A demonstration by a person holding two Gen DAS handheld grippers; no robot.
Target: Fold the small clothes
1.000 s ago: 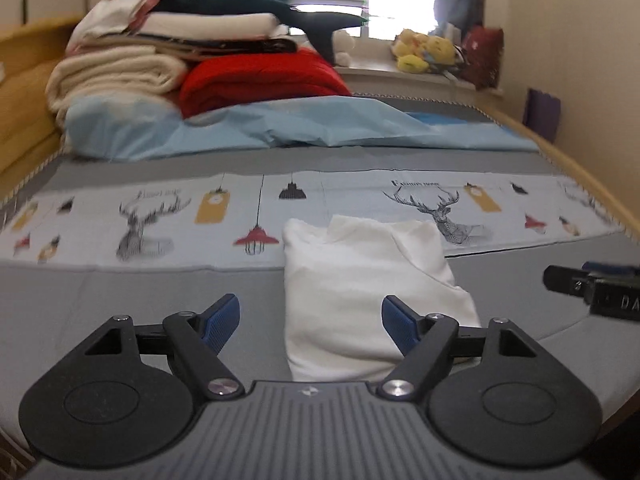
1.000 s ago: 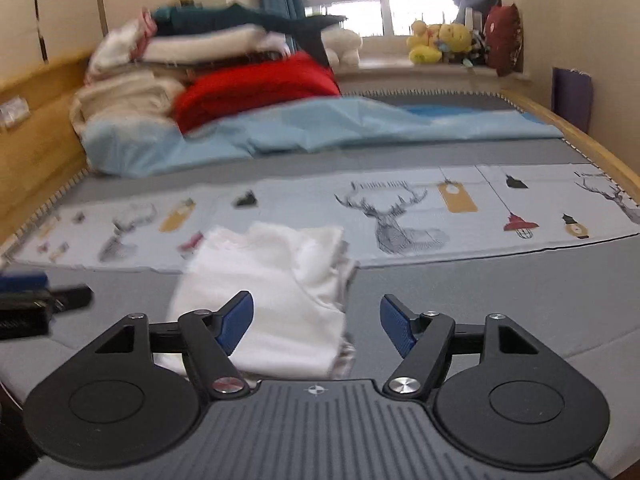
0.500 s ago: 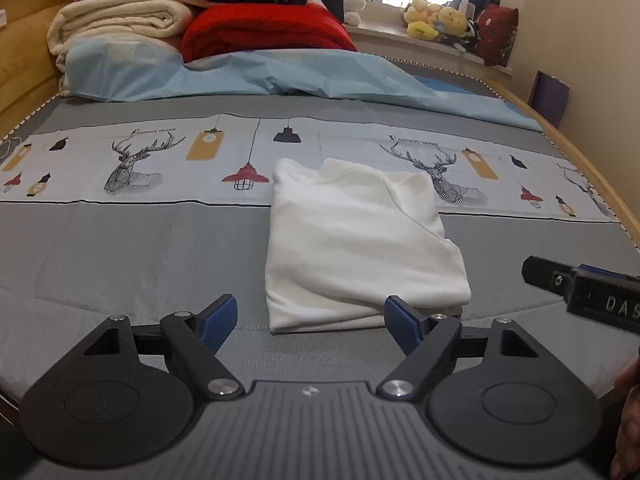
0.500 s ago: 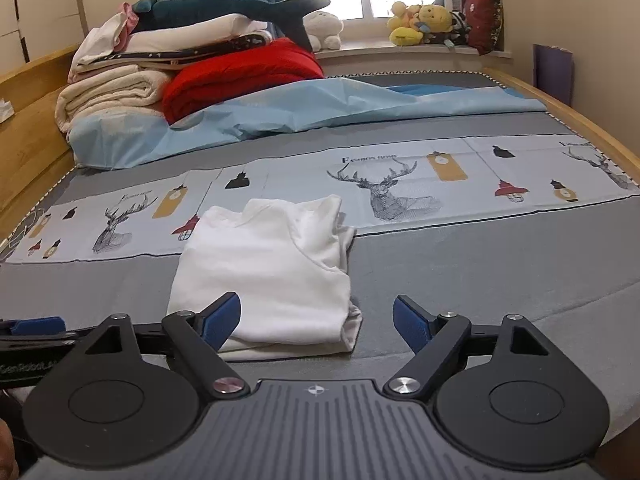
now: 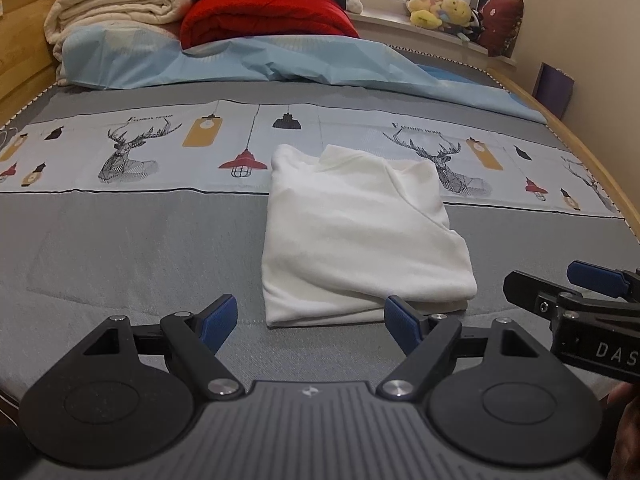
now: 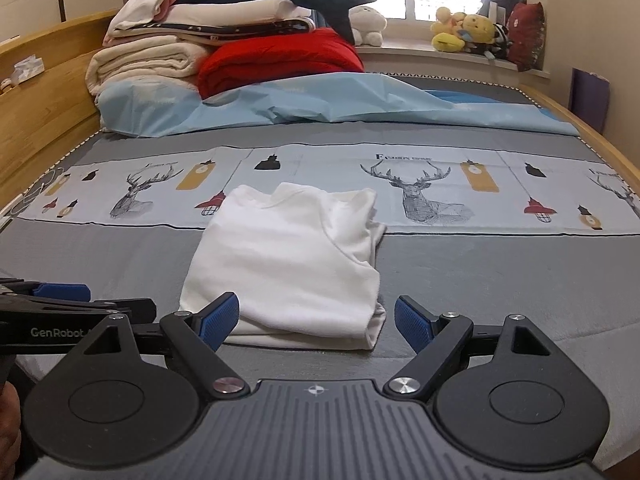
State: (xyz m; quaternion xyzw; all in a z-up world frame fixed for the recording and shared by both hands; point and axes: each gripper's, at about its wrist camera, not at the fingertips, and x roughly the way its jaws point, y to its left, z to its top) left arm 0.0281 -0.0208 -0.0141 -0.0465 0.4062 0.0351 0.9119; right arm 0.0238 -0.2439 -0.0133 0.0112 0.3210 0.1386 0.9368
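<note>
White garment (image 5: 360,236), folded into a rough rectangle, lies flat on the bed (image 5: 120,248) before me, its far end over the printed strip of deer and lanterns (image 5: 132,152) and its near end on the grey cover. Behind it a pale blue sheet (image 5: 280,60) is bunched across the bed, backed by a red quilt (image 5: 264,20) and a stack of cream blankets (image 5: 116,4) against the wooden headboard side. Soft toys (image 6: 464,32) line the window ledge.

My left gripper (image 5: 310,318) hovers just short of the garment's near edge, fingers (image 5: 218,320) spread wide and holding nothing. My right gripper (image 6: 316,320) sits at the same edge, just beside it, fingers (image 6: 414,322) likewise spread and empty; its left finger overlaps the near hem in the right wrist view, though I cannot tell whether it touches.
</note>
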